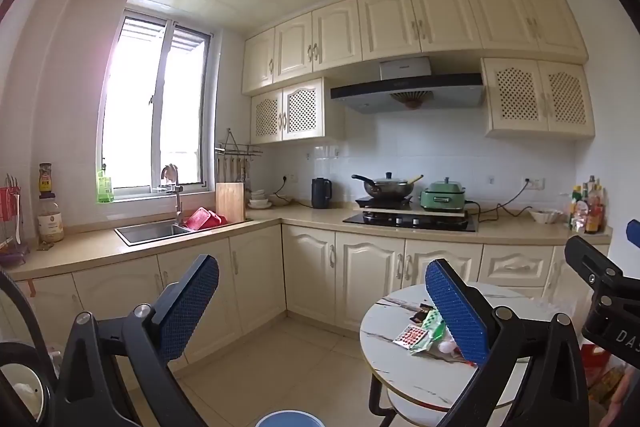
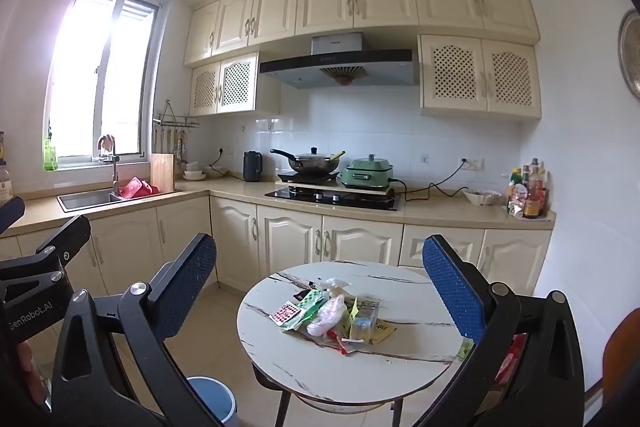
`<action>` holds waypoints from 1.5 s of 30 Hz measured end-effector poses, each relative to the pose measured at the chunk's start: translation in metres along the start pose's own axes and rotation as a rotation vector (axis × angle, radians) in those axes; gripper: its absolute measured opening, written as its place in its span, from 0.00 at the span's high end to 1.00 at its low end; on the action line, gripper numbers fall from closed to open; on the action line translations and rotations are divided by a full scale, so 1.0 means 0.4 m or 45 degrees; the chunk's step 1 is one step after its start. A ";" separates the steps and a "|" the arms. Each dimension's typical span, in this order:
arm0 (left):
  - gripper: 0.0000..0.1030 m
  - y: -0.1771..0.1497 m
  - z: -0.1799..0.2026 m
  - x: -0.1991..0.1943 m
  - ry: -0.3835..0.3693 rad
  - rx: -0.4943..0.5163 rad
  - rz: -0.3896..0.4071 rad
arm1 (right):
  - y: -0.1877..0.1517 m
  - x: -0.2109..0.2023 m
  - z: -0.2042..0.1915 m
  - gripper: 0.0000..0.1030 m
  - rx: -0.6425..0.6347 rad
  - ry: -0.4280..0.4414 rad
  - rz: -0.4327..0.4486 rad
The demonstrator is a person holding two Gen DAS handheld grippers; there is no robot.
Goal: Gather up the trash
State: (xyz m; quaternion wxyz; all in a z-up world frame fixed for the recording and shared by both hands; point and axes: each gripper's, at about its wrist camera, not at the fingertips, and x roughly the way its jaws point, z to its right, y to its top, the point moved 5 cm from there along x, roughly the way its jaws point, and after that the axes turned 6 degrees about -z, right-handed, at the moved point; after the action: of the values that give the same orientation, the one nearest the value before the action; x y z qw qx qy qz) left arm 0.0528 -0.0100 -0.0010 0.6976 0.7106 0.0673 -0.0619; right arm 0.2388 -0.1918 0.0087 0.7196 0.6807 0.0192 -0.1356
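Hovering at the near edge of both views, the left gripper and the right gripper each stand with jaws spread as wide as they go and nothing between the blue pads. Low between them on the tiled floor sits a blue bin, just left of the table's legs.

Ahead of the right gripper, a pile of trash lies near the middle of the round white table: a red-dotted wrapper on the left side, green packets, a clear plastic bag and a yellow packet on the right. The pile is apart from the gripper, beyond its fingertips, and bare tabletop rings it on all sides out to the rim.

From the left wrist view, the same trash shows just beside the right-hand pad, which hides part of it.

Open floor stretches left of the table to the cream cabinets. Farther back, the counter carries a sink, a wok on the stove and bottles by the right wall.
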 end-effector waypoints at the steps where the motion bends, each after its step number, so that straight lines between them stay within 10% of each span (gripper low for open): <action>1: 0.01 -0.001 0.000 0.001 -0.002 -0.007 0.001 | 0.001 0.001 -0.002 0.00 0.003 -0.001 -0.002; 45: 0.01 -0.010 -0.012 0.005 0.007 -0.024 0.015 | -0.007 0.017 -0.020 0.00 0.007 0.040 -0.005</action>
State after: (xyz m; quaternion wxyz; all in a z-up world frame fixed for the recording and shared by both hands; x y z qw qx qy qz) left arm 0.0540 -0.0051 -0.0054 0.7044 0.7046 0.0655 -0.0553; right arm 0.2460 -0.1853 0.0041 0.7170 0.6848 0.0315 -0.1265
